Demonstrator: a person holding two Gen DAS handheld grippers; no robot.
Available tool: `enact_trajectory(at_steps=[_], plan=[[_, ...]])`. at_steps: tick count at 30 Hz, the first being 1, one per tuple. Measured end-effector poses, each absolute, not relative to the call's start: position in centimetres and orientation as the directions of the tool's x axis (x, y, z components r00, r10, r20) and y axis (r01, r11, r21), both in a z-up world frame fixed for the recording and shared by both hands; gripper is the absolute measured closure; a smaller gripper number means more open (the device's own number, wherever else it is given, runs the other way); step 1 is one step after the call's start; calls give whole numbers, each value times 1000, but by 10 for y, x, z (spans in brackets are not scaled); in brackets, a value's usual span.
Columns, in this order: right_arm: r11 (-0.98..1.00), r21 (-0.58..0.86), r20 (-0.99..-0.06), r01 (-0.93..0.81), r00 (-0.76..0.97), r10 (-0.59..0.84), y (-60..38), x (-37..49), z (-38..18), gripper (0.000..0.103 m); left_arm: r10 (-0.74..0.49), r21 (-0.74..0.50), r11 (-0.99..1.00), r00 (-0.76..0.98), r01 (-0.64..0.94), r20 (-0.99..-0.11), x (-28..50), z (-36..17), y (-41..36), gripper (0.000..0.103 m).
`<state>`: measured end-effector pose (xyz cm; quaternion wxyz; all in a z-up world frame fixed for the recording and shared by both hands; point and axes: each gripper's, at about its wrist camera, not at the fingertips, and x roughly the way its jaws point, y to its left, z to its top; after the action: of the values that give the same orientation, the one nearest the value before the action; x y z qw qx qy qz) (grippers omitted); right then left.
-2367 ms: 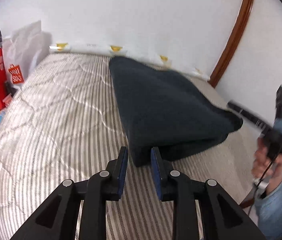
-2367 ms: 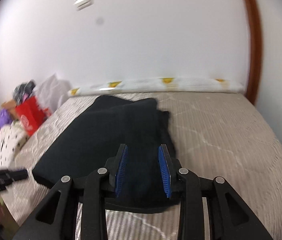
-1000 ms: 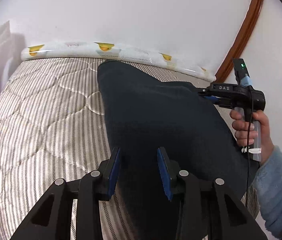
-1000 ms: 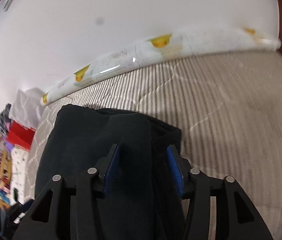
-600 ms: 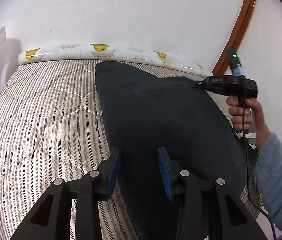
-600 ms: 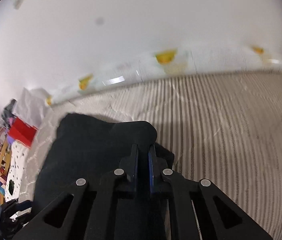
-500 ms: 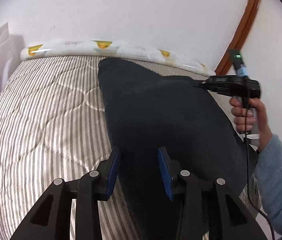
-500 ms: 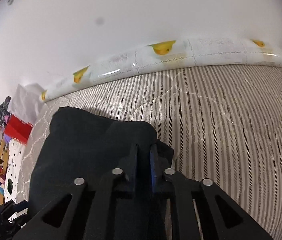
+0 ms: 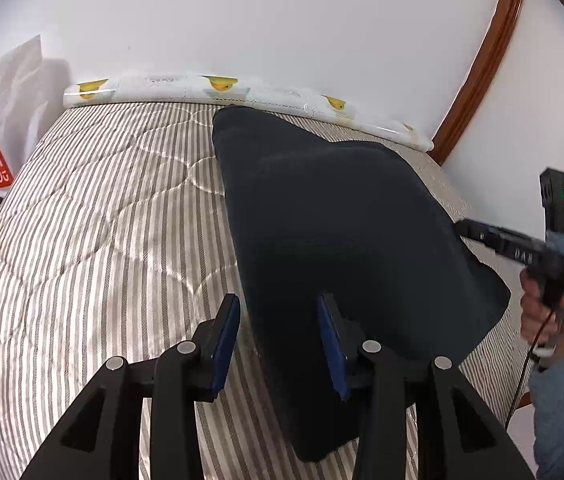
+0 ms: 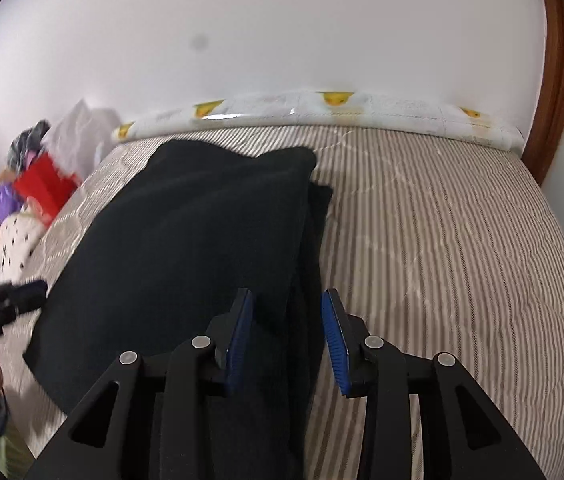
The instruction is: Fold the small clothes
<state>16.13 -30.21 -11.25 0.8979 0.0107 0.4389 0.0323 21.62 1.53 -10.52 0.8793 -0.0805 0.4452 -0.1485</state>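
Nearest us, our left tongs (image 9: 278, 340) stand wide apart with nothing gripped — the near left edge of the dark cloth (image 9: 346, 240) runs between the blue pads (image 9: 224, 338), but the pads do not press on it. Whether the right-hand pad brushes the fabric we cannot tell.

Our right tongs (image 10: 288, 340) are likewise spread wide and hold nothing. Their pads (image 10: 334, 340) straddle the right edge of the cloth (image 10: 186, 248), where stacked layers show one over another; the outer pad sits over the striped bed (image 10: 462, 248) just beside that edge.

The cloth itself lies folded on the bed (image 9: 94, 240), a thick dark slab running away from us toward the wall. Seen from the left wrist, the right tongs (image 9: 470, 230) reach in at the cloth's right edge, with our right hand (image 9: 546, 308) wrapped round the handle and a green light on the unit above. Seen from the right wrist, the left tongs (image 10: 30, 292) show blurred at the cloth's left edge.

Farther off, a white roll with yellow prints (image 9: 218, 88) lies along the head of the bed against the wall. A red bag (image 10: 44, 188) stands to the left beyond the bed, and a wooden trim (image 9: 478, 60) rises at the right.
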Motion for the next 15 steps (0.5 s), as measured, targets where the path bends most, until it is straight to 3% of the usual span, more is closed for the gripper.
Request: enact_trajectory(at_steps=[5, 7, 9, 12, 15], plan=[[997, 60, -803, -46, 592, 76, -301, 159, -124, 72, -332, -286, 943, 554, 172, -764, 211, -106, 17, 65], [997, 59, -802, -44, 592, 74, -300, 159, -124, 88, -329, -284, 944, 553, 169, -765, 209, -105, 18, 65], [998, 10, -789, -69, 613, 51, -293, 154, -121, 97, -325, -281, 945, 553, 165, -767, 209, -106, 18, 65], [994, -43, -762, -96, 647, 29, -287, 146, -113, 99, -322, -282, 946, 549, 159, -771, 208, -109, 18, 65], [997, 11, -735, -78, 676, 61, -301, 140, -102, 99, -323, -284, 946, 546, 158, -773, 206, -109, 18, 64]])
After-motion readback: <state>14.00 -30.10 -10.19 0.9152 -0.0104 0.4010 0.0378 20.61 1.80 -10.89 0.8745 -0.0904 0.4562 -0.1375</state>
